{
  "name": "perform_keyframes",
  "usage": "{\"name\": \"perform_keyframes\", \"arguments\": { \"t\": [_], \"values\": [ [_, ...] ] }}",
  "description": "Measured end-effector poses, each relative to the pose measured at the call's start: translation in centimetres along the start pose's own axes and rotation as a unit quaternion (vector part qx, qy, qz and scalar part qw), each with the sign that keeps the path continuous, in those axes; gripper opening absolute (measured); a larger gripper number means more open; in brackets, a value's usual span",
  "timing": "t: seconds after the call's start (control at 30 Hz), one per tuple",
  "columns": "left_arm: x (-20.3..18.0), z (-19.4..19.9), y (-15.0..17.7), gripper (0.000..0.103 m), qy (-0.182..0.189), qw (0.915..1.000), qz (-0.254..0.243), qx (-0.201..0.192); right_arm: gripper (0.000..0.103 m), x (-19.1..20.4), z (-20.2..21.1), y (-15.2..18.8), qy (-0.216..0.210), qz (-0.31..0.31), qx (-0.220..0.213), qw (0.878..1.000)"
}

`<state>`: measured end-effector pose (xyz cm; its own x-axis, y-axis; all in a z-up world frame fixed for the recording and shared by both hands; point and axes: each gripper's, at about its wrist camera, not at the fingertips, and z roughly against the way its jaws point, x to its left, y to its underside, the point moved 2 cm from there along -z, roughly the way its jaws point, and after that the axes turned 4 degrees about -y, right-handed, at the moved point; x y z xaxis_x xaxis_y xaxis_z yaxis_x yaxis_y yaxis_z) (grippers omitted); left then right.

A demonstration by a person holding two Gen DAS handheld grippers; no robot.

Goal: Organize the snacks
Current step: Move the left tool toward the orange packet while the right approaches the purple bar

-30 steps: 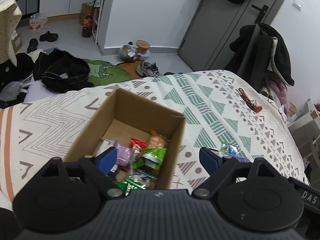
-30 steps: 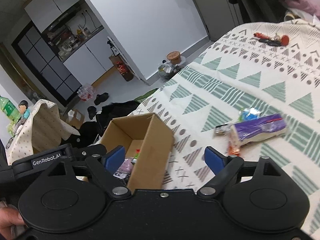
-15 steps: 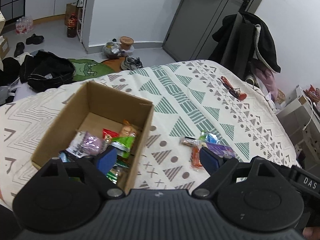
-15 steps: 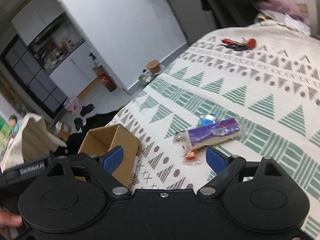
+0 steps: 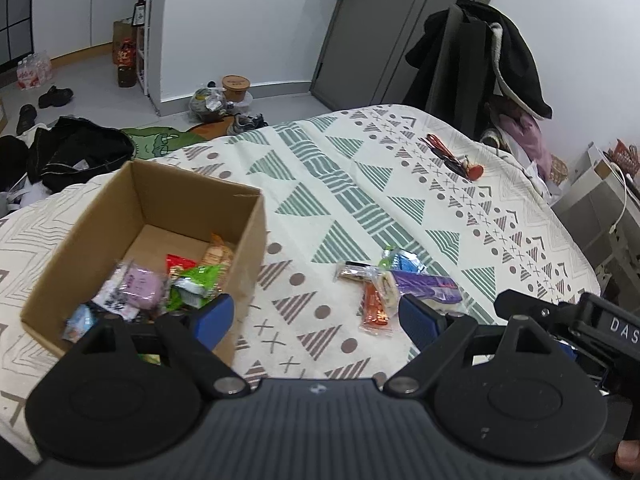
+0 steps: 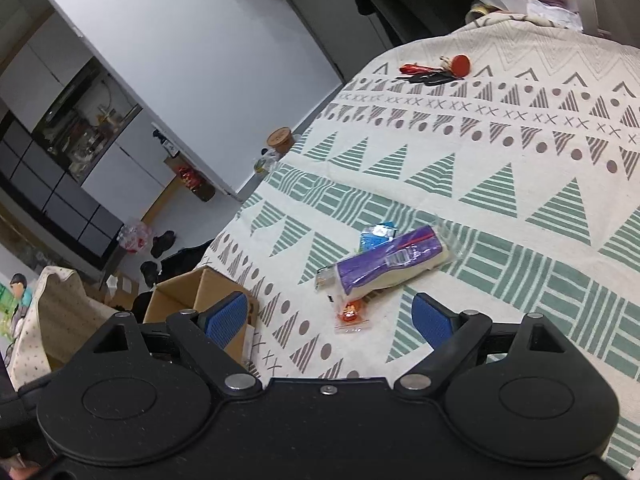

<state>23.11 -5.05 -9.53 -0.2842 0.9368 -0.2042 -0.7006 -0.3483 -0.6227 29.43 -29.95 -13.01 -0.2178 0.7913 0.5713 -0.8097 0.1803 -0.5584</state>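
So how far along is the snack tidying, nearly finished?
Partly. Several packets already lie in the cardboard box, among them a green packet and a pink one. Nothing is in hand: the left gripper and right gripper are both open and empty. Left on the bedspread: a purple pack, a blue packet, an orange packet and one clear-wrapped bar.

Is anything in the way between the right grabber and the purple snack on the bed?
Almost nothing. The right gripper is open, and only a small orange packet lies on the patterned bedcover just in front of it, touching the near end of the purple snack pack. The rest is bare cover.
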Motion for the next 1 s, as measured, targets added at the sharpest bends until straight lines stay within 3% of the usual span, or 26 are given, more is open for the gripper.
{"name": "perform_keyframes", "arguments": {
  "t": [0.2,0.33,0.4,0.53,0.7,0.8,1.0],
  "values": [
    [-1.9,-1.7,0.2,0.085,0.016,0.9998,-0.011,0.005,0.089,-1.0,-0.3,-0.6,0.004,-0.016,-0.005,1.000],
    [-3.0,-3.0,0.1,0.075,0.025,0.9994,-0.023,0.005,0.087,-1.8,-0.7,-1.0,0.012,-0.031,-0.009,0.999],
    [-3.4,-3.8,0.1,0.067,0.031,0.9992,-0.022,0.012,0.083,-2.4,-1.2,-1.2,0.014,-0.041,-0.006,0.999],
    [-3.8,-5.5,0.4,0.060,0.038,0.9989,-0.020,0.019,0.079,-3.2,-2.1,-1.2,0.020,-0.055,0.001,0.998],
    [-3.7,-7.4,0.7,0.050,0.046,0.9984,-0.015,0.031,0.063,-3.8,-3.4,-1.2,0.020,-0.064,0.010,0.998],
    [-3.6,-8.4,0.8,0.042,0.052,0.9979,-0.013,0.036,0.062,-4.1,-4.3,-1.1,0.024,-0.071,0.017,0.997],
    [-3.2,-10.4,0.7,0.041,0.062,0.9970,-0.008,0.046,0.062,-4.6,-5.8,-1.1,0.032,-0.082,0.022,0.996]
  ]
}}
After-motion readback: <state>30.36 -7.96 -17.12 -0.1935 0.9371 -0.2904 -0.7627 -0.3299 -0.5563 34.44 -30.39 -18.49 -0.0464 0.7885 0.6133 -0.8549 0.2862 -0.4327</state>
